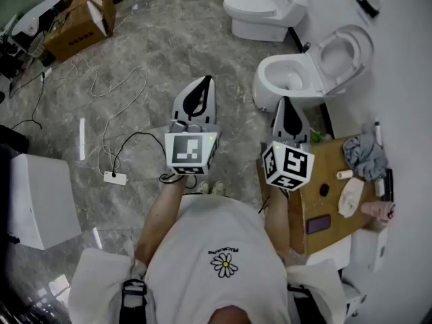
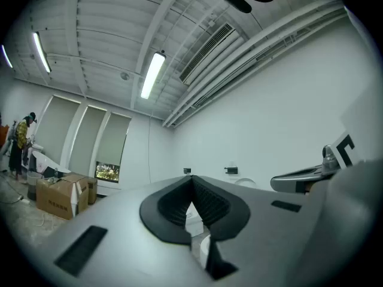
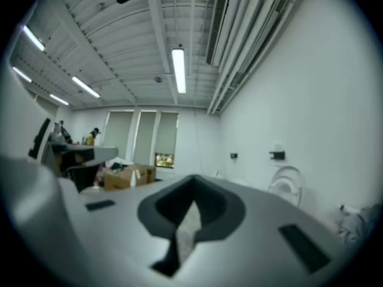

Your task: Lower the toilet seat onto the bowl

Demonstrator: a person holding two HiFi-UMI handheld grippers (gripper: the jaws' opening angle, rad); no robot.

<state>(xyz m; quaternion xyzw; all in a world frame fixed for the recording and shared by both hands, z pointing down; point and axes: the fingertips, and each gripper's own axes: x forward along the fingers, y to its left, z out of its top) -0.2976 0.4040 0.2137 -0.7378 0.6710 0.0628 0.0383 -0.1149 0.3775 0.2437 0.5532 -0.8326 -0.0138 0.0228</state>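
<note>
Now the left gripper [image 1: 204, 85] and the right gripper [image 1: 286, 103] are clenched empty; the toilet seat [image 1: 363, 48] stands up.

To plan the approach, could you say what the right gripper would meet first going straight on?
Probably the toilet bowl, unless it passes above; the raised seat lies right of that line.

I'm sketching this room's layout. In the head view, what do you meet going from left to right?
Cardboard box → power strip → left hand-held gripper → right hand-held gripper → raised toilet seat.
</note>
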